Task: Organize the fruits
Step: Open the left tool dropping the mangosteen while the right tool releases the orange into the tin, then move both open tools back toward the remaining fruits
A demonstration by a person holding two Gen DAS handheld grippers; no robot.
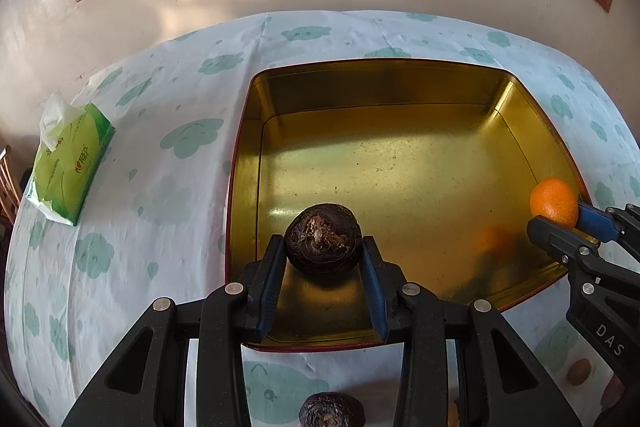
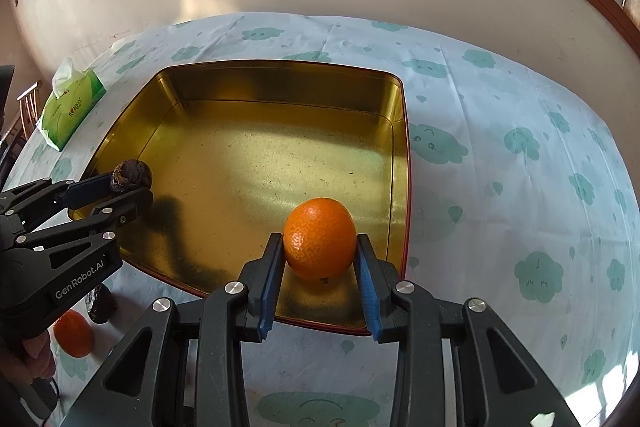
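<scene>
Basically both tongs loaded, both poised over the tin. Left gripper [image 1: 324,259] clamped on a dark brown wrinkled round fruit [image 1: 323,243], blue pads pressed against its two sides, fruit sitting right at the fingertips. Right gripper [image 2: 320,255] clamped on a smooth orange round citrus fruit [image 2: 320,239], same pinch, pads on either flank. Neither fruit with a clear long axis, so no orientation issue for release.

Key relation: shallow square gold metal tin with red rim [image 1: 240,147] lying straight ahead of and beneath both sets of tips. Dark fruit held above the tin's near-left corner; orange held above the near-right part, close to the right wall. Grippers well apart from each other, one per side, no crossing. Whether either fruit touches the tin floor: cannot tell, looks lifted by the shadows underneath.

Probably a drop-off step: letting go should land each fruit inside the tin. Round fruit on slick metal likely to roll.

Behind the tips, toward the person: another dark wrinkled fruit [image 1: 330,409] and another orange [image 2: 74,333] on the cloud-print tablecloth [image 2: 500,187], outside the tin, not yet sorted.
</scene>
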